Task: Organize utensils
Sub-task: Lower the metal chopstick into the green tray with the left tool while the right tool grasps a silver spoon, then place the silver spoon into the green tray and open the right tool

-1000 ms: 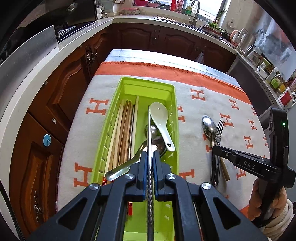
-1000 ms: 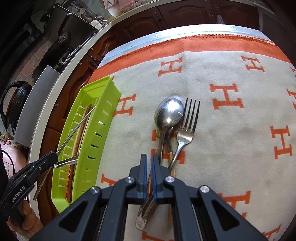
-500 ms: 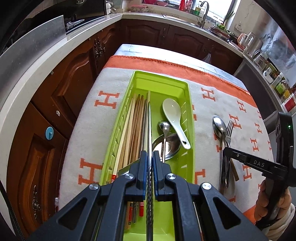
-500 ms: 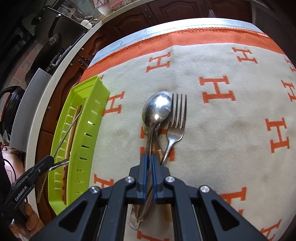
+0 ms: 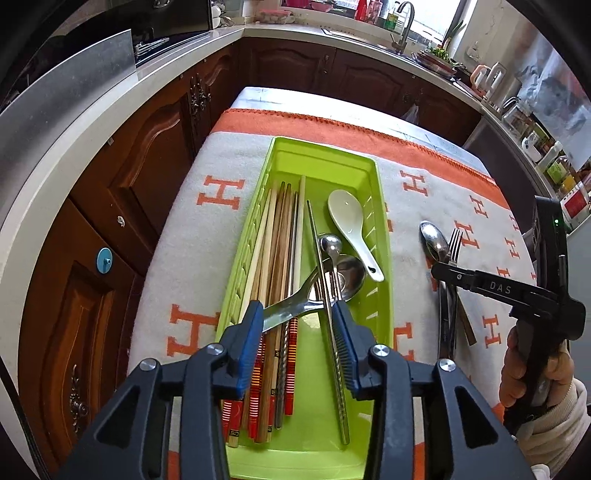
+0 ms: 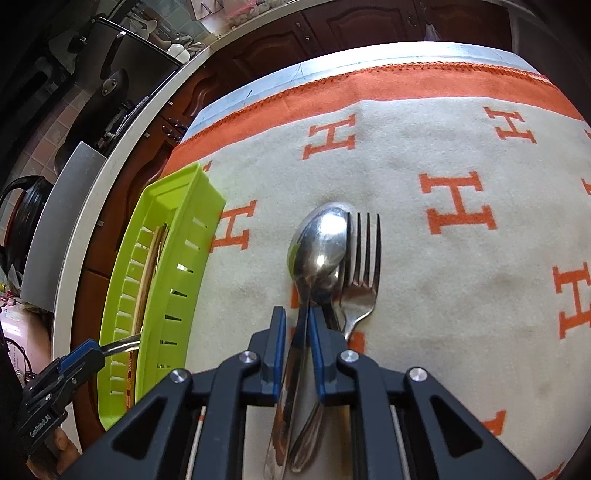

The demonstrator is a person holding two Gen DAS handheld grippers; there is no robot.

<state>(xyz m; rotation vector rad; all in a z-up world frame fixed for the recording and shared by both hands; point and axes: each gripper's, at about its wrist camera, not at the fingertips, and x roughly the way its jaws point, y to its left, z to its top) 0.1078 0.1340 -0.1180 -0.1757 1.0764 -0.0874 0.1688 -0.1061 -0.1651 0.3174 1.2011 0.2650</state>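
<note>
- The left gripper (image 5: 298,325) stands low over the near half of the green tray (image 5: 384,236). Its jaws are opening, and the blue pads sit apart with nothing pressed between them. A metal chopstick (image 5: 327,295) lies in the tray beside the right pad.
- The right gripper (image 6: 295,332) has its jaws opening slightly. The handle of a steel spoon (image 6: 321,240) runs between the pads; I cannot tell whether they touch it.
- In the tray, wooden chopsticks (image 5: 273,266) lie along the left wall, with a steel ladle-like spoon (image 5: 343,277) and a white ceramic spoon (image 5: 351,225) to the right.
- On the cloth to the right of the tray, the steel spoon and a fork (image 6: 364,266) lie side by side, touching, their handles towards the camera.
- The blanket (image 6: 424,236) is cream with orange "H" letters and an orange border, spread over a table.
- Writing: "DAS" on the right gripper as seen from the left wrist, "GenRobot.AI" on the left gripper (image 6: 79,360) as seen from the right wrist.
- The blanket right of the fork is bare cloth. The far end of the tray is bare too.
- Farther off, dark wooden cabinets (image 5: 155,147) stand under a pale countertop (image 5: 59,155), which runs round to a sink tap (image 5: 404,14) by a window.
</note>
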